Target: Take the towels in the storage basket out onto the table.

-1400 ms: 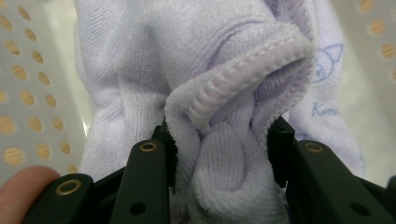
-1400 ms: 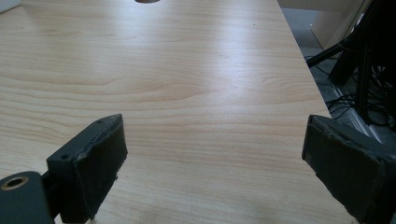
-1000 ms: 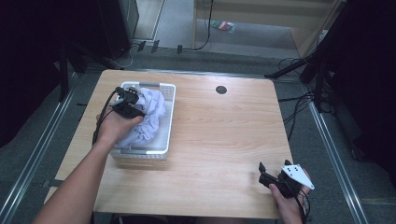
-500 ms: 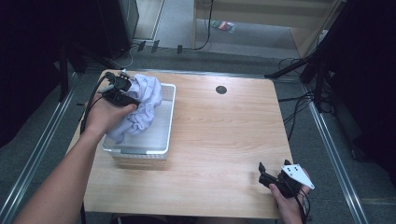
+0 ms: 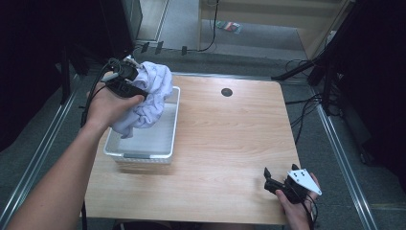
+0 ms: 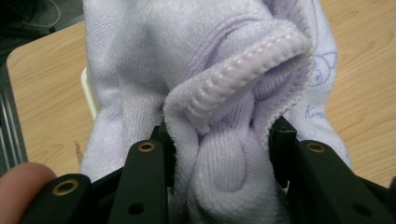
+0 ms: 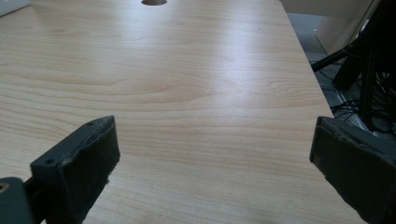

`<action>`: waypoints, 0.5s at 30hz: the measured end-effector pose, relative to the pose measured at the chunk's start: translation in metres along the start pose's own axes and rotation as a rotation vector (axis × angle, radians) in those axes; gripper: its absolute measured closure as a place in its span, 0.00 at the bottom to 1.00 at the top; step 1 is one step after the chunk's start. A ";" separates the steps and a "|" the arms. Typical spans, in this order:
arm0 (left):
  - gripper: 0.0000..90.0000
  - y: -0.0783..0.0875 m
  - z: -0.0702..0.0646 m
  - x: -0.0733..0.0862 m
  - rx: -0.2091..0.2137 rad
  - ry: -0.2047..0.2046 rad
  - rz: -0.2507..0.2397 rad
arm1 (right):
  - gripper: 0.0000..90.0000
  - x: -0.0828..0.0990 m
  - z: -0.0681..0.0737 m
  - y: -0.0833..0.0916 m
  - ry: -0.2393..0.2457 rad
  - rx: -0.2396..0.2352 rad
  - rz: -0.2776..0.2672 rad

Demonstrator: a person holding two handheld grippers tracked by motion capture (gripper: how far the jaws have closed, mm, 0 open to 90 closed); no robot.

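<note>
Item: lavender towel (image 5: 146, 103), upper left of the high view, hung over white basket (image 5: 143, 148). Left gripper (image 5: 128, 82) clamped on a bunched fold. Right gripper (image 5: 277, 184), lower right, jaws just opened wide, nothing between. Risk: trailing cloth could snag the basket rim; fold might slip.

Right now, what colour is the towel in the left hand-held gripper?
Pale lilac towel with a ribbed hem, clearest in the left gripper view.
</note>
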State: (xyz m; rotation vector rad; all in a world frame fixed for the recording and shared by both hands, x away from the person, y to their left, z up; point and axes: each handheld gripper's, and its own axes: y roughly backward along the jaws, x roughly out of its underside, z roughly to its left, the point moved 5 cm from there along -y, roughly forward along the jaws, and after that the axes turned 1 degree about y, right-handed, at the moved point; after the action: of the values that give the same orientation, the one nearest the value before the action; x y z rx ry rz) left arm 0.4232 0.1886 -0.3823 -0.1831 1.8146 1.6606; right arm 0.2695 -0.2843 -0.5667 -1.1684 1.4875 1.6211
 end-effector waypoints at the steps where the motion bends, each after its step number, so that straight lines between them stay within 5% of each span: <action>1: 0.68 0.000 -0.002 -0.001 0.004 -0.001 0.004 | 0.00 0.000 0.000 0.000 0.002 0.000 -0.001; 15: 0.68 -0.012 -0.042 -0.016 0.023 -0.052 0.024 | 0.00 0.000 0.000 0.000 -0.002 -0.003 0.002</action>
State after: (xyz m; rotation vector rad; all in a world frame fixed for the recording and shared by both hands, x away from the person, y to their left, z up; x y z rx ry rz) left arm 0.4257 0.1419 -0.3847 -0.1074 1.8024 1.6453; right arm 0.2698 -0.2843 -0.5669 -1.1674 1.4861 1.6263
